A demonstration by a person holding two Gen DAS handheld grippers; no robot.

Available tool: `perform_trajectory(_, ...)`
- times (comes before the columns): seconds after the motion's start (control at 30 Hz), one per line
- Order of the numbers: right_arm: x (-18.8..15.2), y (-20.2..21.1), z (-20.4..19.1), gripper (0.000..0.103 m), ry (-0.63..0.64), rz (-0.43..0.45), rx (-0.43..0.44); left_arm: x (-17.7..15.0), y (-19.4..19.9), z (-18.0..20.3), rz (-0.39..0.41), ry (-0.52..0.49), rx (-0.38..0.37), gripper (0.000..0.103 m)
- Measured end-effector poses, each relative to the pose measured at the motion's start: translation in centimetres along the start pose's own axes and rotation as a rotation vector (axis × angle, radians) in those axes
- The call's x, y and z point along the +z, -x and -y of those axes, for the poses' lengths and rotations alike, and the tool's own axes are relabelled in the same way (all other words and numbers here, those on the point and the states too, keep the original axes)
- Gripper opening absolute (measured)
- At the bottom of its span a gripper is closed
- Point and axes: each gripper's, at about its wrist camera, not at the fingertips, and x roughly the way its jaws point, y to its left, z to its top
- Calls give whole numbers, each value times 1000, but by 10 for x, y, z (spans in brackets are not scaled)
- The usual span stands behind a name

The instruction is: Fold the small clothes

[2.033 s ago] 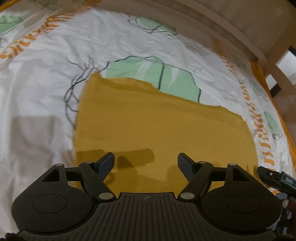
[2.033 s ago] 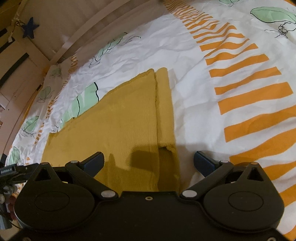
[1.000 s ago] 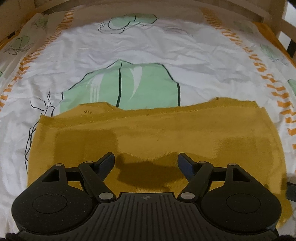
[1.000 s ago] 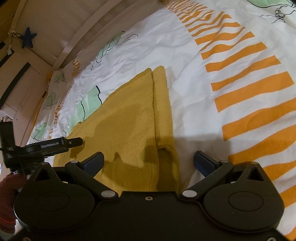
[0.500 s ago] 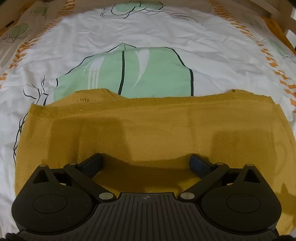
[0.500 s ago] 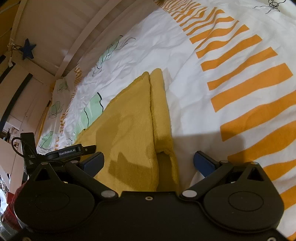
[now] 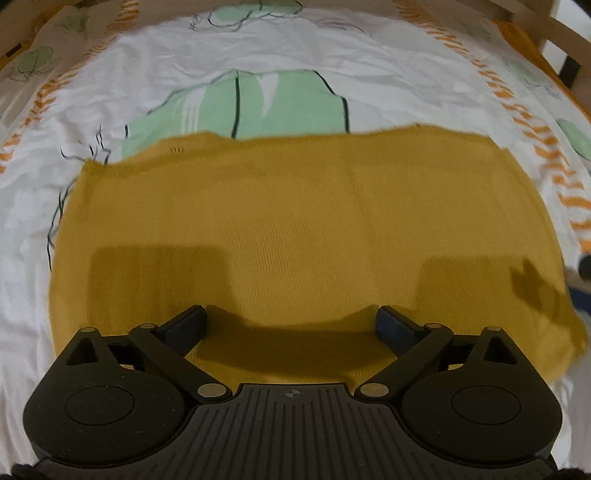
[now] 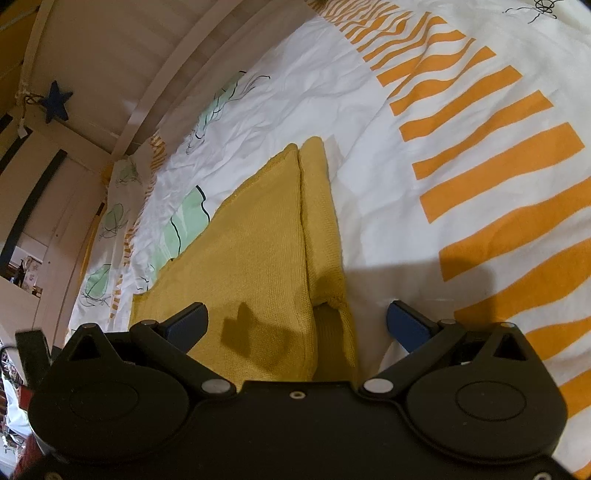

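Note:
A mustard-yellow knit garment (image 7: 303,229) lies flat on the bed sheet (image 7: 332,62). In the left wrist view my left gripper (image 7: 290,321) is open and empty, low over the garment's near edge. In the right wrist view the garment (image 8: 258,258) shows a folded strip (image 8: 321,221) along its right side. My right gripper (image 8: 297,319) is open and empty, its fingers astride the near end of that strip. The left gripper's body (image 8: 31,350) shows blurred at the far left.
The white sheet has green leaf prints (image 7: 240,99) and orange stripes (image 8: 498,166). A wooden bed rail (image 8: 147,66) runs along the far side, with a blue star (image 8: 55,101) hanging behind it. Another rail (image 7: 517,22) stands at the top right.
My left gripper has opened wider and swung to face the garment squarely, then pulled back a little. My right gripper has stayed open and tilted slightly over the folded strip.

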Motion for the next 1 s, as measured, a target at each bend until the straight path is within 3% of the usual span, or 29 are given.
perform_trajectory(0.47, 18, -22, 22, 103, -178, -24, 267, -10, -8, -3, -1, 30, -15, 103)
perform_trajectory(0.77, 24, -36, 15, 103, -135, -34, 320, -13, -6, -4, 18, 43, -14, 103)
perform_trajectory(1.0, 25, -40, 8, 103, -113, -30, 300, -13, -3, -10, 16, 55, -47, 101)
